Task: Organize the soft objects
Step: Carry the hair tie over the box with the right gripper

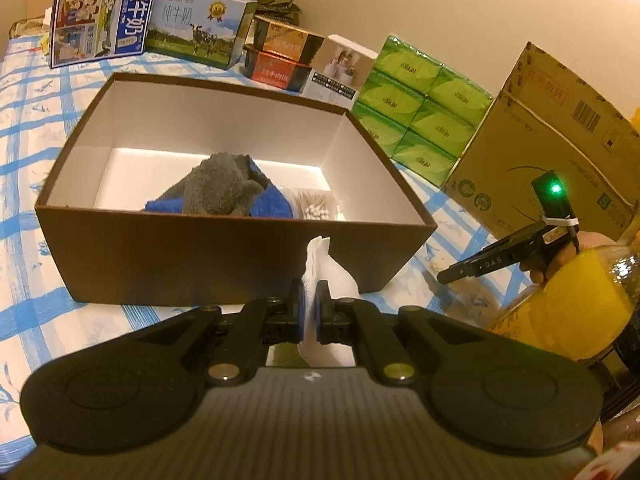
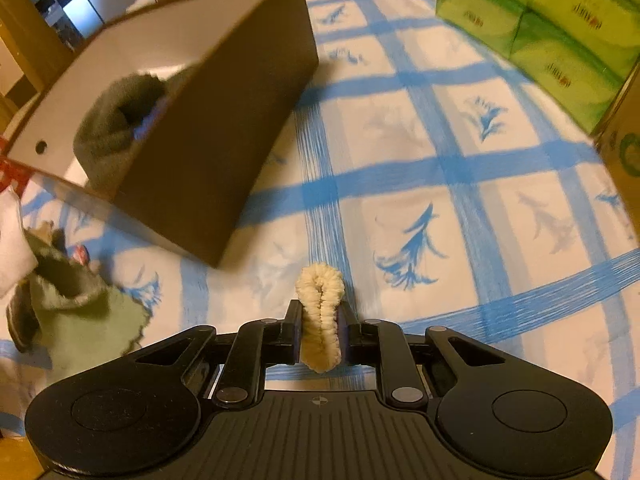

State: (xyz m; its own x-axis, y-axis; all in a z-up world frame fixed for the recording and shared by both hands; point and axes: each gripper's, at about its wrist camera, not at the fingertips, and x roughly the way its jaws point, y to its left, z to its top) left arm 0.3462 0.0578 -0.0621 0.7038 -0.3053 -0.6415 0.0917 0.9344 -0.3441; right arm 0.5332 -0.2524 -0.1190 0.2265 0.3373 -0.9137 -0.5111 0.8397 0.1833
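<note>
Left gripper (image 1: 309, 312) pinching crinkled white tissue (image 1: 325, 268) before matte brown box (image 1: 224, 256), grey knit glove (image 1: 224, 188) inside, right gripper (image 2: 320, 330) clamped on fuzzy cream loop (image 2: 320, 312) above blue-checked cloth (image 2: 460, 160).

We've got a blue-checked bedsheet (image 2: 460, 168) with a brown box (image 1: 224, 256) on it; green tissue packs (image 1: 420, 120) and a cardboard carton (image 1: 552, 148) sit to the box's right, milk cartons (image 1: 160, 28) behind it.

Our right gripper (image 2: 320, 330) pinches a cream fuzzy loop (image 2: 320, 316) above the checked cloth (image 2: 440, 168); the brown box (image 2: 224, 152), left, holds a grey sock (image 2: 108, 128).
</note>
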